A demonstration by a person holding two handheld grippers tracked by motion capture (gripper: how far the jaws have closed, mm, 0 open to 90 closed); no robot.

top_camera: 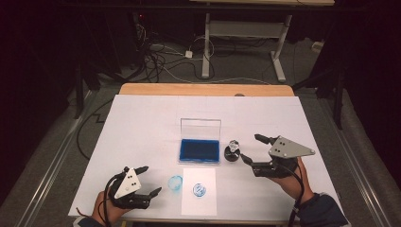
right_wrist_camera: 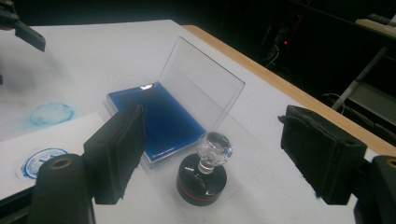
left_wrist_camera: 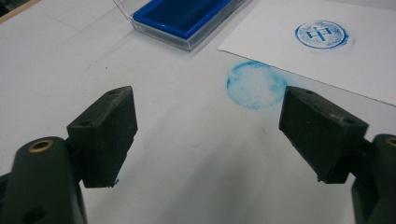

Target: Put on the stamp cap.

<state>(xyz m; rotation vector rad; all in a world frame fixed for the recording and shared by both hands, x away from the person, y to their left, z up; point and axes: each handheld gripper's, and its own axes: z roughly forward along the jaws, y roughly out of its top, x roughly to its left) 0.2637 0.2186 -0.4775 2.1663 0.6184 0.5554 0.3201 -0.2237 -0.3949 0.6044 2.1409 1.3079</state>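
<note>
Nearest the person, the left tongs (top_camera: pixel 150 179) hover low over the white tabletop (top_camera: pixel 142 127) at its near left, jaws spread wide with nothing between them. In the left gripper view they frame bare white surface, with a smudged blue ring of ink (left_wrist_camera: pixel 256 85) on the tabletop just ahead of the right jaw. Just beside that smudge lies a sheet of paper (top_camera: pixel 199 203), and on it sits a crisp round blue stamp print (top_camera: pixel 199 190).

Further out on the right, the right tongs (top_camera: pixel 250 149) are also wide open and grip nothing. Their jaws point at the stamp (top_camera: pixel 232 151), a black round base with a clear knob on top, which stands upright on the tabletop. In the right gripper view the stamp (right_wrist_camera: pixel 204 171) sits between the two jaws but ahead of them, not touched by either.

Just left of the stamp is the blue ink pad (top_camera: pixel 200 150) in its clear case, the see-through lid (top_camera: pixel 201 127) standing up at the far side. Beyond, the wooden edge of the tabletop, then a floor with cables (top_camera: pixel 161 56).
</note>
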